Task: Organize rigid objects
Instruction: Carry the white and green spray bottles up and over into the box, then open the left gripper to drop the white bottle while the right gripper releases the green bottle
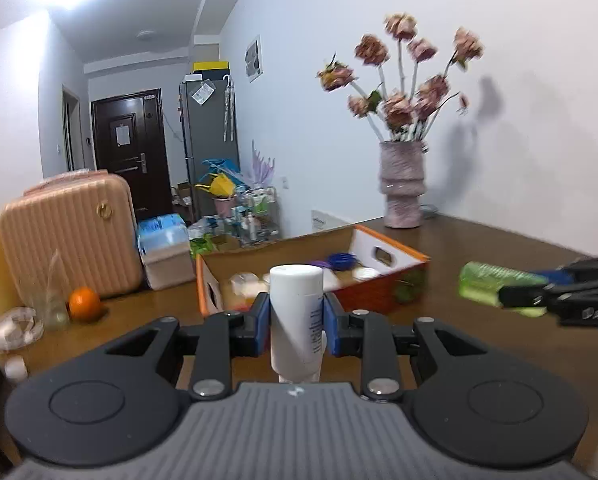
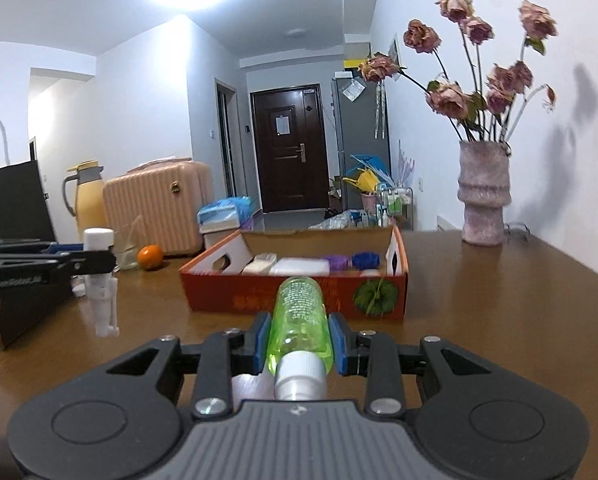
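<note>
Gripping bottles: left claw (image 1: 296, 322), right claw (image 2: 299, 346), both near-level.

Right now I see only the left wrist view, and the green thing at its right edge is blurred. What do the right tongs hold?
Observer: A clear green bottle, clamped lengthwise in the right tongs. Its white cap points back toward the camera.
Operator: Does my white bottle touch the table?
Observer: It seems not. The right wrist view shows the white bottle upright in the left tongs, its narrow lower end hanging above the table.
Operator: Is anything to the left of my tongs?
Observer: Yes, a black upright panel stands there. I cannot tell what it is.
</note>
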The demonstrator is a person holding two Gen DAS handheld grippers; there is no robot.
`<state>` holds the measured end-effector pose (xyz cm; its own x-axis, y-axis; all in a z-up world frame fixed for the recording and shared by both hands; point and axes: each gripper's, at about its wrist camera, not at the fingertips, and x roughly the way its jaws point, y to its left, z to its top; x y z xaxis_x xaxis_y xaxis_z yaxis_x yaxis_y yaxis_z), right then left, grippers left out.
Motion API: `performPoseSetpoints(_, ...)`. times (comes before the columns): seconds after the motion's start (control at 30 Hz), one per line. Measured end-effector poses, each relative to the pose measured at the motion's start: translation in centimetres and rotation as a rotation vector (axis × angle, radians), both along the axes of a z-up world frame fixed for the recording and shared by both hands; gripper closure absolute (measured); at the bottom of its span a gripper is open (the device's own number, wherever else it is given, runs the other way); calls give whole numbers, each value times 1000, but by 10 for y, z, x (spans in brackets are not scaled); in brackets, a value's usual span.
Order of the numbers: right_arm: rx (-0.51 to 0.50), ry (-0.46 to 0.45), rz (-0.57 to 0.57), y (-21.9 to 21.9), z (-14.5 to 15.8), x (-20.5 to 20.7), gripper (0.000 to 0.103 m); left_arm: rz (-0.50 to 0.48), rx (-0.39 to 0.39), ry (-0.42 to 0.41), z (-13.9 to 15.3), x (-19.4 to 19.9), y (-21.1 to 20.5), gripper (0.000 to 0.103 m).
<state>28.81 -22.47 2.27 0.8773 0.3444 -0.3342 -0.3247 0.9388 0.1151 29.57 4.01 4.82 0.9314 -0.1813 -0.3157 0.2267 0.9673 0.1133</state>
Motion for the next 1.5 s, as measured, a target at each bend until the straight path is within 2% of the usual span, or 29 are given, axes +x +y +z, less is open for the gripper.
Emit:
performPoseSetpoints(0.1,-29,-10,11,1,9,42,73,-6,73,15,5,50,-3,75)
performPoseSetpoints(0.27,-50,15,44,7,15,124,73,-19,139,76,8,145,-3,75)
performPoseSetpoints(0.47,-120,75,55,23,-1,215,73,-14,282,186,-22,248,-6,75)
performPoseSetpoints(0.63,-170,125,61,35,-24,265,73,-64,348,241,-48,299,-8,75)
performPoseSetpoints(0.8,-179,196,80,45,-47,300,73,-85,364,289,-65,328,-12,73)
performPoseSetpoints(0.9,-160,187,77,49,-52,303,74,-92,283,326,-65,337,-5,69)
performPoseSetpoints(0.97,-135,180,72,48,-53,303,72,-103,204,327,-61,338,1,59)
performPoseSetpoints(1.03,-108,174,65,46,-51,304,70,-121,185,318,-59,337,0,51)
performPoseSetpoints(1.17,-84,165,41,39,-45,308,69,-134,204,298,-57,331,-7,46)
performPoseSetpoints(1.37,-58,146,10,26,-22,301,68,-79,136,301,-39,319,9,41)
performPoseSetpoints(1.43,-56,148,11,24,-12,296,64,-54,111,303,-29,312,16,40)
performPoseSetpoints(1.5,-67,159,24,23,-3,292,55,-41,95,292,-18,300,21,33)
